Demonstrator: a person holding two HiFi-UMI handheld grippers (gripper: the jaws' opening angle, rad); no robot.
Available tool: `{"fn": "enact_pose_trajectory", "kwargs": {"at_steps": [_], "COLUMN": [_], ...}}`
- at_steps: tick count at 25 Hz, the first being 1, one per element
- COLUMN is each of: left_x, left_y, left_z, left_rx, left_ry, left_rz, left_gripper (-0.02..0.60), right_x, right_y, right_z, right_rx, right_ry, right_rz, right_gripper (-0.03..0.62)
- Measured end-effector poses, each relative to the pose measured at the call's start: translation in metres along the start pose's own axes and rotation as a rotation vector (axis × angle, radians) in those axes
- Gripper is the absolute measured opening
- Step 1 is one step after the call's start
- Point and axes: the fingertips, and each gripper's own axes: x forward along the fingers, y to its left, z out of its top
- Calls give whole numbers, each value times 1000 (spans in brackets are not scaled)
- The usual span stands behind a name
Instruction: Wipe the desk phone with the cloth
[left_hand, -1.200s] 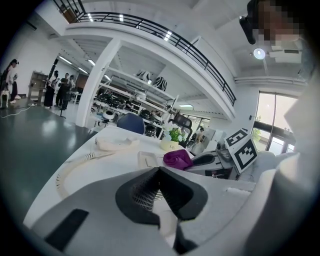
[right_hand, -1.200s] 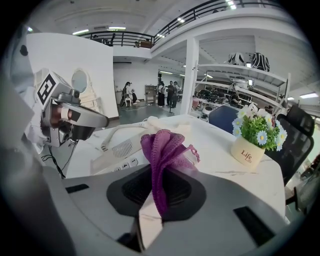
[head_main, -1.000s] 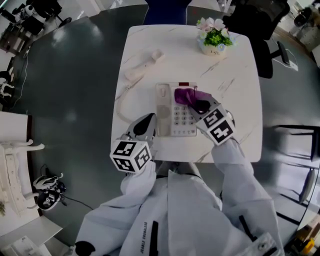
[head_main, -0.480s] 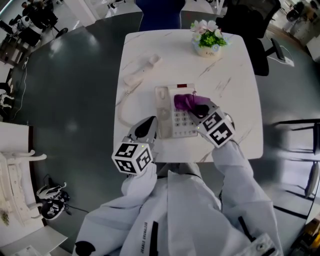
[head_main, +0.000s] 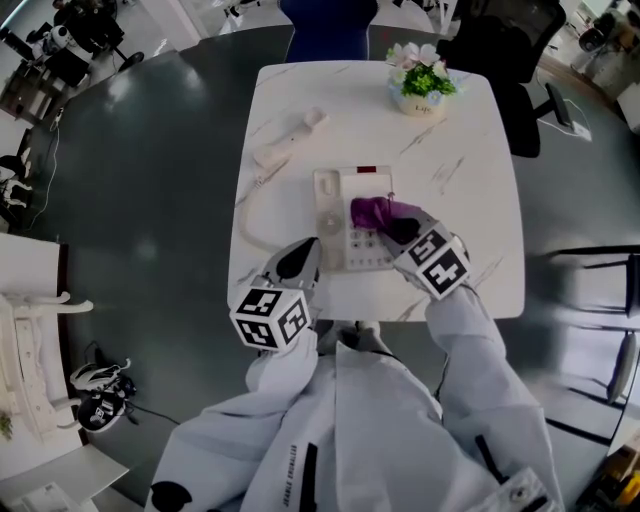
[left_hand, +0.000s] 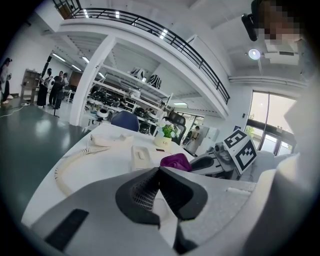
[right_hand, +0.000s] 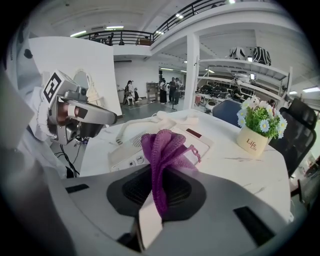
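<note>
The white desk phone (head_main: 343, 205) lies in the middle of the marble table; its base also shows in the right gripper view (right_hand: 135, 146) and, further off, in the left gripper view (left_hand: 142, 156). Its handset (head_main: 290, 137) lies off the cradle at the far left, joined by a curly cord (head_main: 248, 218). My right gripper (head_main: 395, 222) is shut on a purple cloth (head_main: 375, 211), which bunches up over the keypad (right_hand: 162, 147). My left gripper (head_main: 297, 262) is shut with nothing in it, at the phone's near left corner.
A white pot of flowers (head_main: 420, 85) stands at the table's far right. Dark office chairs (head_main: 510, 40) stand behind the table. The table's near edge (head_main: 380, 312) is close to my body. Dark floor surrounds the table.
The right gripper with the purple cloth has slid slightly toward me over the keypad. The left gripper has stayed beside the phone.
</note>
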Motion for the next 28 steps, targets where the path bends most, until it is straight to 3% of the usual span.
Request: {"fn": "enact_pose_trajectory", "kwargs": {"at_steps": [28], "left_x": [-32], "left_y": [-33], "left_z": [-33], "left_rx": [-41], "left_ry": [-6], "left_rz": [64], "left_gripper": [-2], "right_x": [-13], "right_y": [48], "right_z": [-36], "right_rx": [-32], "right_ry": [40], "right_rz": [109], "right_gripper": [37]}}
